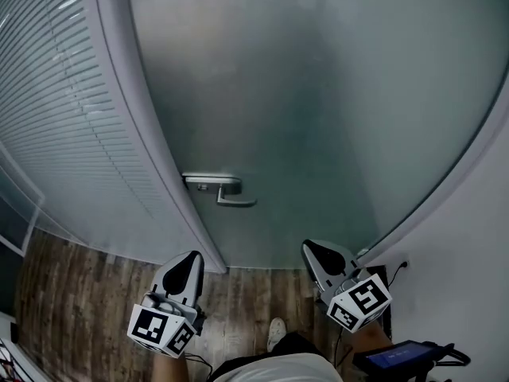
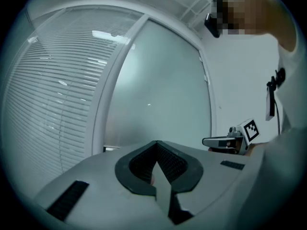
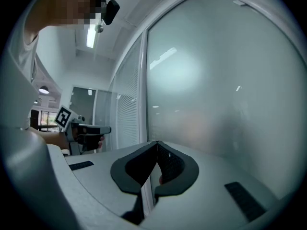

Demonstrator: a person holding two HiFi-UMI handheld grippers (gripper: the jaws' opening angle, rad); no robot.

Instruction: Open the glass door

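The blinds are covering the panel at the left. The left tongs are hanging low over the floor, closed on nothing. The handle is sitting at the left edge of the door, its lever pointing right, well apart from both tongs. The frosted door is looking shut. The right tongs, near the door's lower right corner, are also closed and empty.

The reach for the handle is probably the step in hand. The left tongs are lying nearer, so they should be opening before arriving, closing across the lever near its free end, and pressing it fully down before swinging the door.
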